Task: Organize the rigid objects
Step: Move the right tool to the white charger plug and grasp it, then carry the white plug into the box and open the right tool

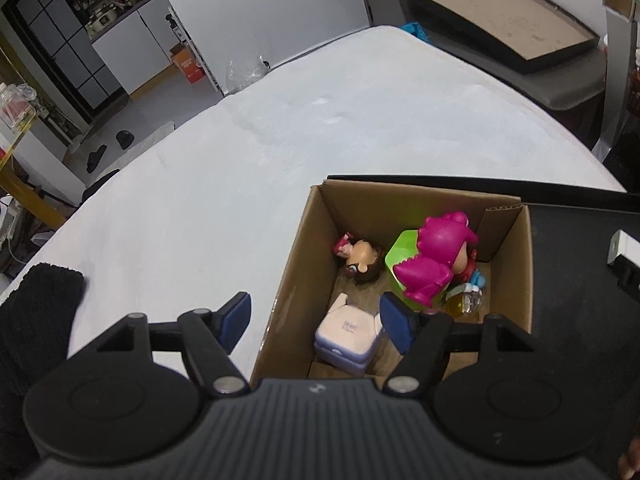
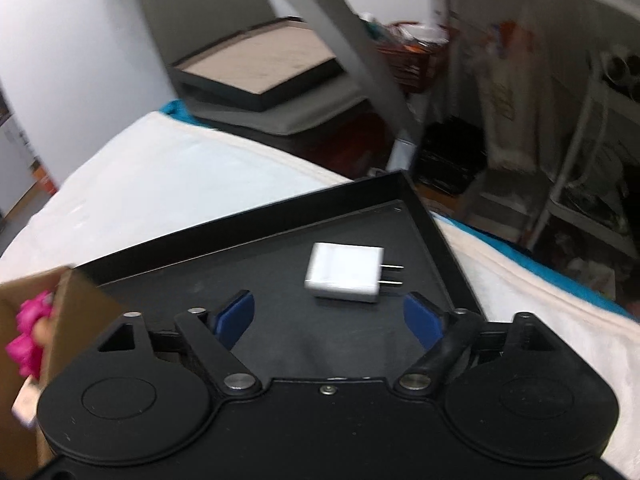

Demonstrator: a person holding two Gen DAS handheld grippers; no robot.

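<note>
White bedding (image 1: 280, 128) covers the surface, with a cardboard box (image 1: 304, 240) and a black tray (image 2: 280, 240) side by side on it. Left gripper (image 1: 316, 320) hangs spread and empty over the box's near-left rim — inside lie a pink dinosaur (image 1: 432, 256), a green block (image 1: 400, 252), a doll (image 1: 360, 260) and a white case (image 1: 348, 336). Right gripper (image 2: 330, 316) is spread and empty too, just short of the white charger (image 2: 344, 272) lying in the tray.
</note>
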